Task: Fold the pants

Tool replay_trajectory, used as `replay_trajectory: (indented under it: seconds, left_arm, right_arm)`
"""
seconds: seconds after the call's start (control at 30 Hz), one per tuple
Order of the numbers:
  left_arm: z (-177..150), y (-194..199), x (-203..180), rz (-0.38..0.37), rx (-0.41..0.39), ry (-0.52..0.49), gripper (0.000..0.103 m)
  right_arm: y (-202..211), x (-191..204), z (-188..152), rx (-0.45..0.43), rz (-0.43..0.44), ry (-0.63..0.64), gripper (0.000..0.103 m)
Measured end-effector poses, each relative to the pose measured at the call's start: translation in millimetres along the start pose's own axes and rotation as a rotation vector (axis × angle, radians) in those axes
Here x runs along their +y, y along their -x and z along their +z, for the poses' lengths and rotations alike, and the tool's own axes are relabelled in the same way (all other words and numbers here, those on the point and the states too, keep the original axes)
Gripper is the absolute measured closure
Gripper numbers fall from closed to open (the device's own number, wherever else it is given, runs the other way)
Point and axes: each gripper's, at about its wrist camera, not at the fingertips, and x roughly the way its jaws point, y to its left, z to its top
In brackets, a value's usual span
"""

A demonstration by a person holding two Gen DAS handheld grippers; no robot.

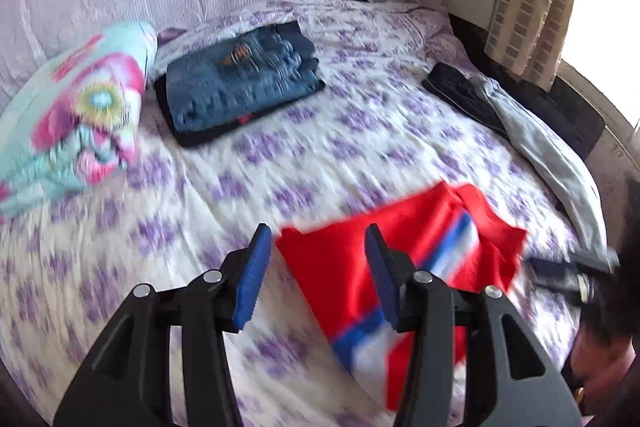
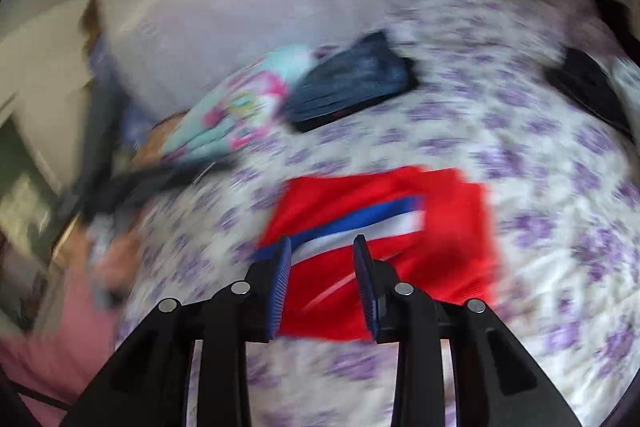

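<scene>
Looking through my left camera, my left gripper (image 1: 318,239) hangs wide apart and empty above the folded red pants (image 1: 400,251) on the bed (image 1: 360,131). Right camera: my right gripper (image 2: 322,251) gapes empty over them.

One red pants (image 1: 360,267), one folded jeans stack (image 1: 240,83), one floral blanket (image 1: 80,115), two claws.

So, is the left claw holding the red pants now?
No, the left claw is open above the bed, and the red pants lie flat between its fingers, not pinched.
</scene>
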Motion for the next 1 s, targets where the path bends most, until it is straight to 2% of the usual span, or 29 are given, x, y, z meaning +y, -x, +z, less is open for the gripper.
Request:
replay_trajectory:
  seconds: [0.07,0.13,0.2,0.27,0.3,0.33,0.4,0.43,0.53,0.6,0.63,0.7,0.77,0.8,0.83,0.87,0.9,0.97,1.0]
  left_arm:
    - [12,-23,7,-0.095,0.049,-0.028,0.058]
    - [11,-46,5,-0.174,0.100,-0.066,0.071]
    - [8,-58,2,-0.221,0.126,-0.094,0.075]
    - [-1,-66,2,-0.273,0.115,-0.110,0.075]
    - [-6,-72,4,-0.276,0.120,-0.125,0.076]
    - [-9,-79,4,-0.245,0.126,-0.143,0.081]
    - [-12,-96,10,-0.190,0.136,-0.156,0.083]
    - [-14,-109,15,-0.134,0.143,-0.154,0.084]
    - [-16,-129,28,-0.166,0.172,-0.109,0.085]
    - [-16,-122,23,-0.133,0.146,-0.146,0.085]
    - [-17,-118,21,-0.113,0.130,-0.161,0.085]
    - [-12,-103,22,-0.076,0.096,-0.160,0.085]
    - [-3,-82,26,-0.053,0.045,-0.138,0.086]
    - [2,-69,26,-0.070,0.014,-0.127,0.086]
    - [7,-53,21,-0.095,-0.020,-0.124,0.081]
    - [9,-41,14,-0.117,-0.040,-0.127,0.077]
    - [10,-34,3,-0.139,-0.048,-0.128,0.067]
    - [2,-32,-16,-0.176,-0.028,-0.132,0.064]
    - [-5,-37,-27,-0.201,0.004,-0.134,0.065]
  right_arm:
    - [-20,37,-10,0.041,0.012,0.117,0.078]
    - [-47,60,-11,0.080,-0.018,0.180,0.084]
    - [-69,64,-10,0.119,-0.016,0.170,0.086]
    - [-92,56,-16,0.193,-0.052,0.138,0.086]
    - [-105,49,-22,0.244,-0.076,0.108,0.088]
    - [-112,41,-24,0.264,-0.085,0.085,0.093]
    - [-109,30,-25,0.258,-0.052,0.019,0.096]
    - [-107,26,-25,0.265,-0.046,-0.017,0.098]
    - [-104,29,-27,0.263,-0.060,-0.016,0.098]
    - [-98,37,-28,0.251,-0.089,0.022,0.098]
    - [-94,41,-27,0.250,-0.093,0.040,0.094]
    - [-74,43,-19,0.220,-0.092,0.054,0.094]
    - [-42,35,-3,0.110,-0.131,0.051,0.087]
    - [-28,29,6,0.046,-0.172,0.048,0.074]
    - [-18,22,14,-0.011,-0.212,0.039,0.062]
    - [-9,11,22,-0.054,-0.244,0.020,0.059]
    - [-8,-1,28,-0.067,-0.241,-0.005,0.059]
    - [-18,-30,35,-0.049,-0.221,-0.070,0.060]
    - [-28,-45,35,-0.018,-0.250,-0.105,0.062]
